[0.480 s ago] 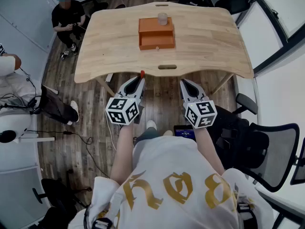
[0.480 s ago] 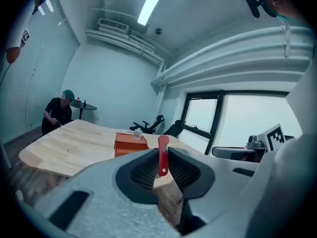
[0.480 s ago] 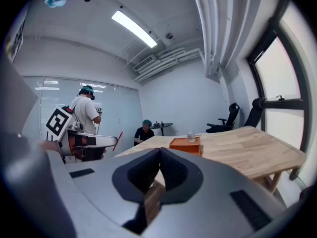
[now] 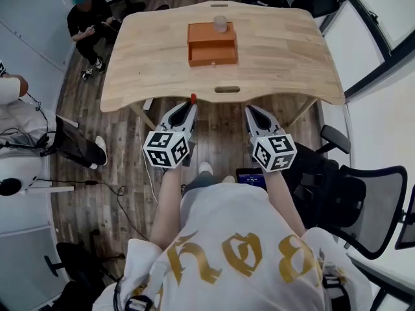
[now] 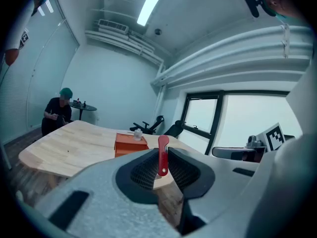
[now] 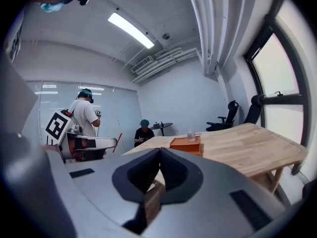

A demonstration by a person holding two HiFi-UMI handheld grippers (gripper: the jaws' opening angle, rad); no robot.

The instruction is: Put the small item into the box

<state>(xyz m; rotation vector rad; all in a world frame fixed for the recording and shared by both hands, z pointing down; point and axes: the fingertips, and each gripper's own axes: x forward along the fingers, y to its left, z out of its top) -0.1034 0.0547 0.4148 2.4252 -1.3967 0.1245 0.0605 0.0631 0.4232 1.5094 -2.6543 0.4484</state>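
Although the box (image 4: 212, 44) sits at the far middle of the desk (image 4: 288, 54), the left tool (image 4: 189, 107) hangs short of the near edge, pinching the red item (image 5: 162, 155) upright, seemingly ready for carrying, while the right tool (image 4: 251, 112), pressed together on nothing, idles alongside.

Our right gripper (image 6: 159, 151) has its jaws pressed together, nothing in them. Past it we see the orange box (image 6: 187, 145) on the wooden table (image 6: 247, 150), with a small clear jar (image 6: 191, 134) on top.
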